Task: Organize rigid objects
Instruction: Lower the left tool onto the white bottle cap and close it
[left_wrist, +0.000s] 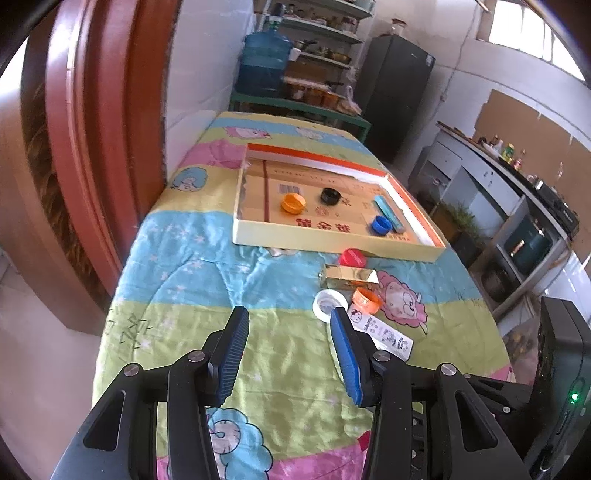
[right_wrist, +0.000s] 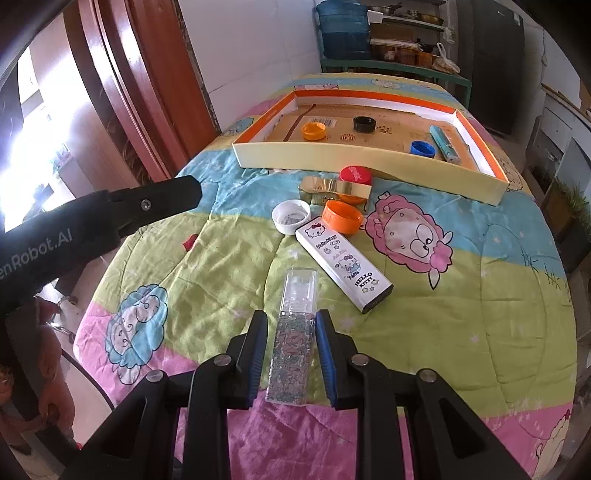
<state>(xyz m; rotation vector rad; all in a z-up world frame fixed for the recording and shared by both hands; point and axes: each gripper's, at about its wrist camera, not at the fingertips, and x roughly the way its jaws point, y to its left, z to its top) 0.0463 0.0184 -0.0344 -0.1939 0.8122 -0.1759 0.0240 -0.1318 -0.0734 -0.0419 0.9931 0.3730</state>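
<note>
Taking the shallow box lid (right_wrist: 354, 157) at the far end of the quilt-covered table (right_wrist: 229, 266) as the landmark, the scene reads from left to right as follows.

Well on the near side of the lid and to its left, the left gripper (left_wrist: 290, 325) hangs over bare quilt with its jaws standing apart and nothing between them; in the right wrist view its black body (right_wrist: 147, 206) juts in from the left edge.

Inside the lid lie 4 sorted things: an orange cap (right_wrist: 314, 130) at the left, a black cap (right_wrist: 364, 123) in the middle, then a blue cap (right_wrist: 422, 148) and a teal tube (right_wrist: 443, 142) at the right.

Just in front of the lid's near wall sits a cluster not yet sorted: a white cap (right_wrist: 291, 215), a gold box (right_wrist: 336, 186) with a red cap (right_wrist: 355, 173) behind it, an orange lid (right_wrist: 341, 217), and a white cartoon-printed case (right_wrist: 343, 264) stretching nearer.

Nearest of all, furthest from the lid, the right gripper (right_wrist: 291, 334) has its jaws drawn narrow on either side of a clear patterned bottle (right_wrist: 293, 332). The blue pads appear to press its sides, so it seems to be gripped.

The step in hand looks like picking up this bottle. The next move probably calls for lifting it clear of the quilt, carrying it over the cluster and the near wall, and setting it on open cardboard inside the lid.
</note>
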